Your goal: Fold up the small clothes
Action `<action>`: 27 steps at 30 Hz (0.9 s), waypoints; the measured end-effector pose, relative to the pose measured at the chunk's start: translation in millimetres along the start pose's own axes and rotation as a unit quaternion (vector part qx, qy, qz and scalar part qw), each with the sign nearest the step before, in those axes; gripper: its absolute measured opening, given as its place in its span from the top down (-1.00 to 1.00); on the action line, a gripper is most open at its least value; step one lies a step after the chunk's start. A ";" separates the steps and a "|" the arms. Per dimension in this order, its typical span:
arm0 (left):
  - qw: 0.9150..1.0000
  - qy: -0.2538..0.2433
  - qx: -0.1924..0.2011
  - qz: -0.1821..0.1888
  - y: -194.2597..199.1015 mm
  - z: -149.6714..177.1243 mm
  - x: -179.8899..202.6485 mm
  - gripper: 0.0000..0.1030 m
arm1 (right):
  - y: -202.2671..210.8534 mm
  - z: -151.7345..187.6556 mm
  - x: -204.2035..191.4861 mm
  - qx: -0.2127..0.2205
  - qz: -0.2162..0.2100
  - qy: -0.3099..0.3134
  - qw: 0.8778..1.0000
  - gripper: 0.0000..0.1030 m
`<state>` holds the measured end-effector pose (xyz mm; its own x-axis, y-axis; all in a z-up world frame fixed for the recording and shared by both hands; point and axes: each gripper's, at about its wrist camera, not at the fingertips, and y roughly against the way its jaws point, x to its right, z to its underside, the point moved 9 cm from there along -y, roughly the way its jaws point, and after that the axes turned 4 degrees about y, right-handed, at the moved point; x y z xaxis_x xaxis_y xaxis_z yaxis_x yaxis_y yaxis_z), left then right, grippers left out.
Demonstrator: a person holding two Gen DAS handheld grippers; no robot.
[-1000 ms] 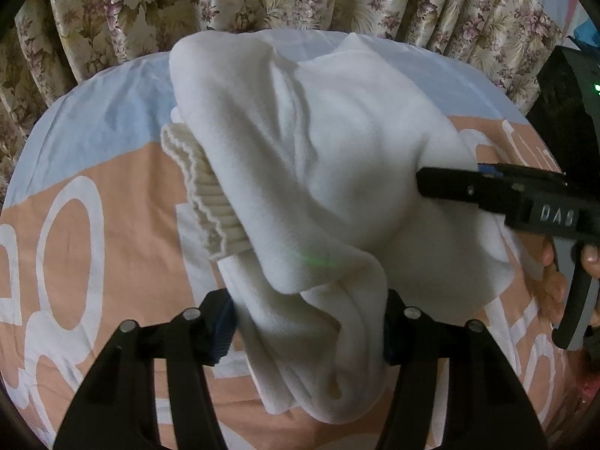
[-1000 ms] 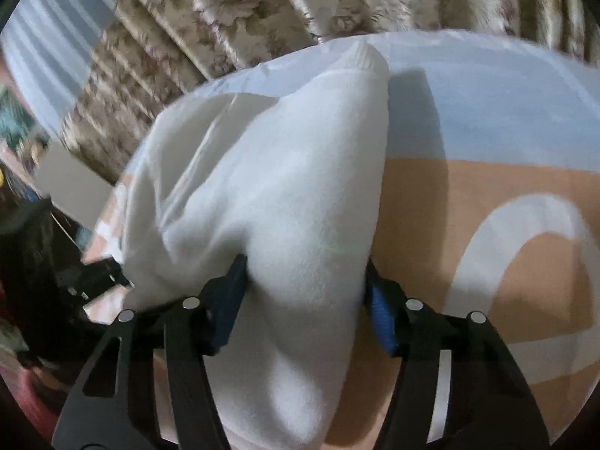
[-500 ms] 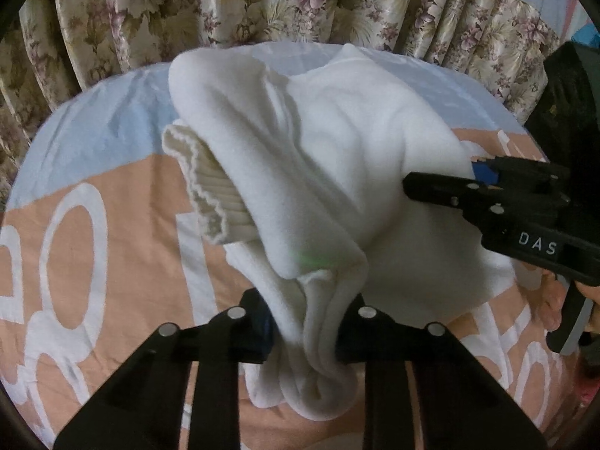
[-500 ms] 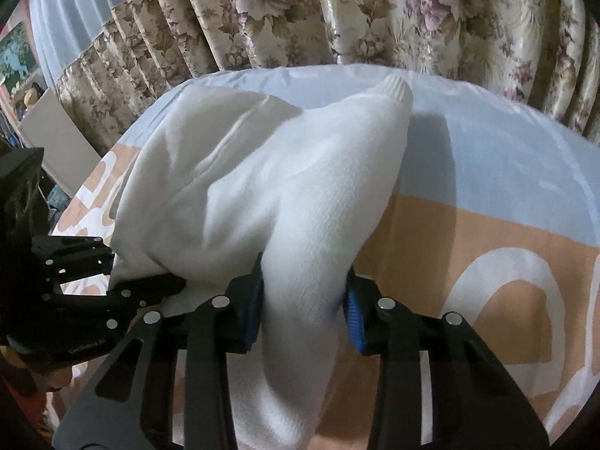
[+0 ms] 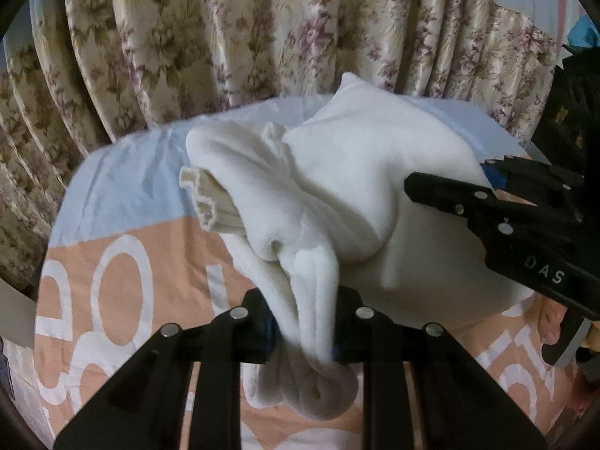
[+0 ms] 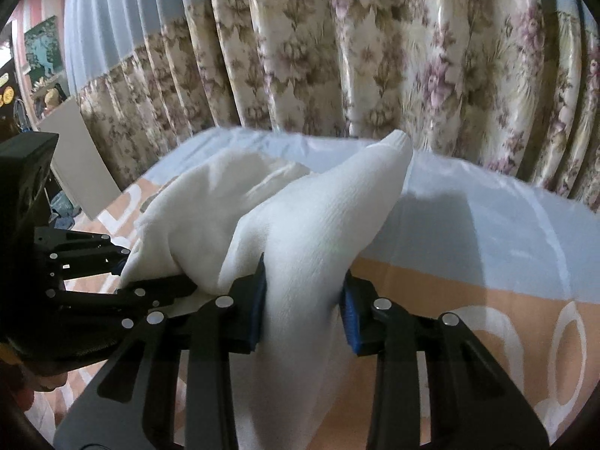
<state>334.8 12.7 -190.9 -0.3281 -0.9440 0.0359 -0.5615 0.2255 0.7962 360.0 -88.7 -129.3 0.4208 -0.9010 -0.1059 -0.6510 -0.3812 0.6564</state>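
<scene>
One white garment [image 5: 360, 195], bunched. Two grippers: left gripper [image 5: 304, 324], right gripper [image 6: 305, 302]. One bedsheet [image 5: 123, 262], one curtain [image 5: 262, 37] beyond.

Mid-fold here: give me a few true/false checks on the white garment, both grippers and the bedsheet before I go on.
1. The left gripper pinches a bunched part of the white garment. True.
2. The right gripper is empty. False: its jaws are closing, the garment between its blue pads.
3. The garment lies flat. False: it is lifted and draped off the bedsheet.
4. Floral curtains hang behind the bed. True.
5. The garment's ribbed cuff shows in the left wrist view. True.
6. The bedsheet is plain white. False: it is light blue and orange with white shapes.
</scene>
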 end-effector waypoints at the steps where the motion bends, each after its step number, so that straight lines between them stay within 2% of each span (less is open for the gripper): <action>1: 1.000 -0.006 0.008 -0.003 7.9 -1.7 7.4 0.58 | 6.9 -0.1 1.5 0.006 0.001 0.000 1.000 0.33; 4: 0.999 -0.024 0.030 -0.009 29.8 -1.3 30.2 0.58 | 37.5 5.7 6.6 0.025 0.003 0.001 1.000 0.33; 8: 0.999 -0.029 0.038 0.010 50.2 15.5 71.0 0.58 | 82.0 28.0 17.3 0.034 0.008 -0.006 0.999 0.33; 12: 0.999 -0.024 0.023 0.030 50.5 57.7 112.1 0.58 | 109.0 82.9 27.4 -0.003 0.013 -0.009 1.000 0.33; 17: 0.999 -0.020 -0.021 0.034 19.8 105.5 140.8 0.55 | 93.7 153.2 46.5 -0.067 0.009 -0.034 0.997 0.32; 18: 0.999 -0.027 -0.027 0.027 14.5 110.8 143.3 0.50 | 90.9 163.4 48.2 -0.076 0.010 -0.036 0.996 0.29; 19: 0.999 -0.034 -0.033 0.017 10.2 115.1 144.5 0.36 | 89.2 171.7 49.8 -0.079 0.007 -0.043 0.996 0.25; 21: 0.999 -0.036 -0.036 0.013 9.6 119.9 144.2 0.22 | 92.4 175.6 51.8 -0.080 -0.007 -0.068 0.994 0.14; 23: 0.999 -0.032 -0.036 0.017 17.6 117.7 140.3 -0.11 | 101.7 170.3 53.2 -0.073 -0.015 -0.078 0.994 0.07; 24: 0.999 -0.032 -0.030 0.018 27.0 114.0 136.2 -0.19 | 107.1 166.4 54.4 -0.069 -0.020 -0.082 0.994 0.05; 27: 0.999 -0.032 -0.005 0.043 56.5 102.2 132.8 -0.29 | 127.0 149.1 63.8 -0.039 -0.027 -0.098 0.994 -0.21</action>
<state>181.9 -75.2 -202.9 -0.4233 -0.9036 0.0662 -0.5216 0.3028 0.7977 210.0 -225.5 -164.1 0.3170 -0.9056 -0.2817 -0.5758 -0.4198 0.7016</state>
